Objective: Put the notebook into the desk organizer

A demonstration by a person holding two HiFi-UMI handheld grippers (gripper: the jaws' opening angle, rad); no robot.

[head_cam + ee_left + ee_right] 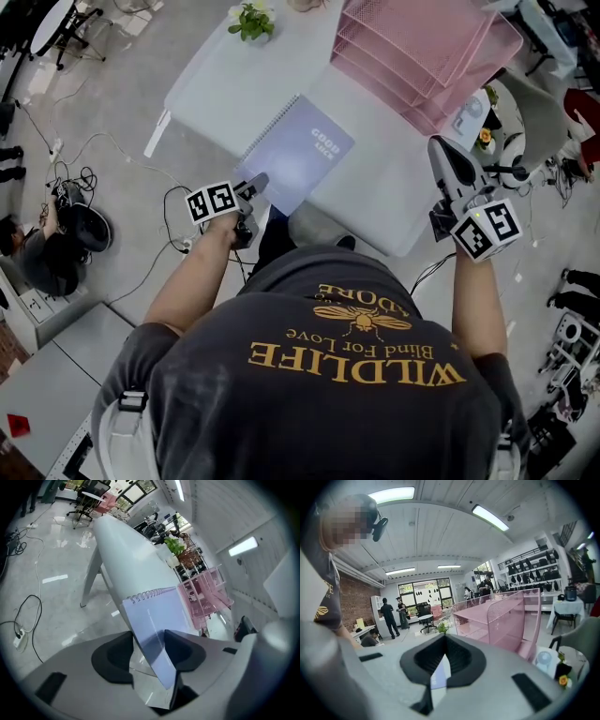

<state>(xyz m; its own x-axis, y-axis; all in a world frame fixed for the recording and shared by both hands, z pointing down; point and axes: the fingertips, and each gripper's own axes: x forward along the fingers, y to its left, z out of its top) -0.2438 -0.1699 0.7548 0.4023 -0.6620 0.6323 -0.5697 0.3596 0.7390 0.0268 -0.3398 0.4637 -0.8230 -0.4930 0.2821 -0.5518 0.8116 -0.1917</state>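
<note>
A lavender spiral notebook (300,155) lies on the white table (230,89), its near corner jutting past the table edge. My left gripper (255,184) reaches that corner. In the left gripper view the notebook (157,613) runs between the two dark pads of the left gripper (150,646), which stand partly apart with its face showing in the gap. The pink mesh desk organizer (422,52) stands at the table's far right, also seen as the organizer (206,592) and the organizer (501,616). My right gripper (448,159) hovers over the table's right edge, its jaws together and empty.
A small potted plant (251,21) sits at the table's far end. Cables and a bag (73,220) lie on the floor to the left. A small white fan and a flower (553,665) stand right of the organizer. People stand far back in the room (389,616).
</note>
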